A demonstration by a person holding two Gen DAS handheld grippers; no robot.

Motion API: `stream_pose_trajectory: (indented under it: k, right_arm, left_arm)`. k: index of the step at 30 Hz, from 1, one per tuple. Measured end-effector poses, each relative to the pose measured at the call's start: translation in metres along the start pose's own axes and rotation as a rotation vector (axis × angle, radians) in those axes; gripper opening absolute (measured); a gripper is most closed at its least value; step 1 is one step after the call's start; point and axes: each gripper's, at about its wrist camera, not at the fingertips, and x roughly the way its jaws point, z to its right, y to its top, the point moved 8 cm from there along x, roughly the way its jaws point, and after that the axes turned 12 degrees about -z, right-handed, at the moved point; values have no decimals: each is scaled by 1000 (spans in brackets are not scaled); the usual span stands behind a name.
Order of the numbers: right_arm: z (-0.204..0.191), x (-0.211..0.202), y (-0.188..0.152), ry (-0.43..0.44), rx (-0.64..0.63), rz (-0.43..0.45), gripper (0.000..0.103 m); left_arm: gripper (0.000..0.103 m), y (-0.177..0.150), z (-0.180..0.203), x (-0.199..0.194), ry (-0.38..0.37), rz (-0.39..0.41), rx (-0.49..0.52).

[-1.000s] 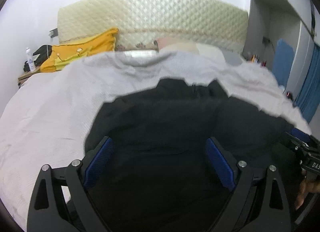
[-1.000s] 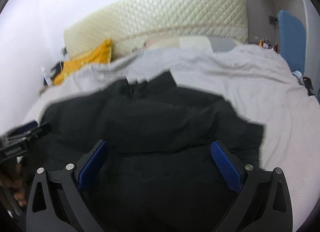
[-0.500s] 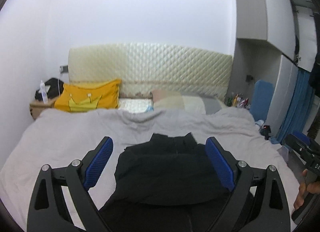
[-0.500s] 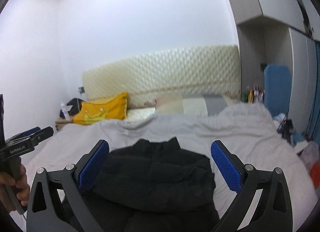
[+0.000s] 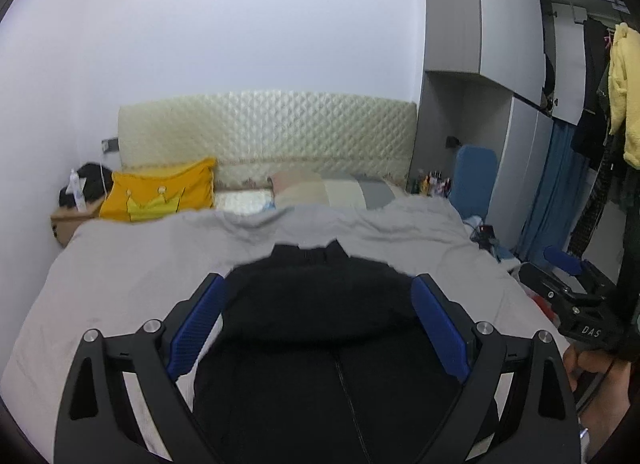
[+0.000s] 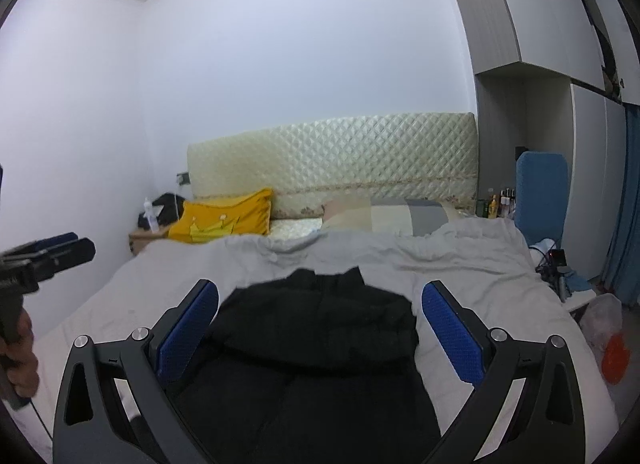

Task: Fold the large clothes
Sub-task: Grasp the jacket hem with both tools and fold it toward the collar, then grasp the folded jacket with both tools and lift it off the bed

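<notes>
Both tongs raised and drawn back from black jacket (image 5: 320, 336); left tongs (image 5: 318, 328) apart, empty; right tongs (image 6: 320, 332) apart, empty. Jacket on bed (image 5: 120, 264), short of yellow pillow (image 5: 160, 196), top folded down. Fold released; next fold likely.

bedspread (image 5: 132, 264) open either side of jacket (image 5: 320, 324) | yellow pillow (image 5: 160, 194), headboard (image 5: 268, 140) block far end

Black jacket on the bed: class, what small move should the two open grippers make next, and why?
Probably lower both grippers to the jacket's near hem. The left gripper and right gripper are open and empty, while the jacket lies on the grey bedspread with its top part already folded over.
</notes>
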Motion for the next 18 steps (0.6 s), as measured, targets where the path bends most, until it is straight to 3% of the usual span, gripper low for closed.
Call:
stream_pose_trajectory:
  k: [3,14,18]
  right_arm:
    - [-1,-3,-25,17,10,-25,102]
    - [8,38,-123,75,-6,-192,102]
    - [16,52,-151,59,-15,-228,102]
  left_arm:
    - [94,-24,-6,8,51,-65,-26]
    - [94,-126,-45,80,106,-243,-76]
    - [94,-161,-56,105,96,-295,-91]
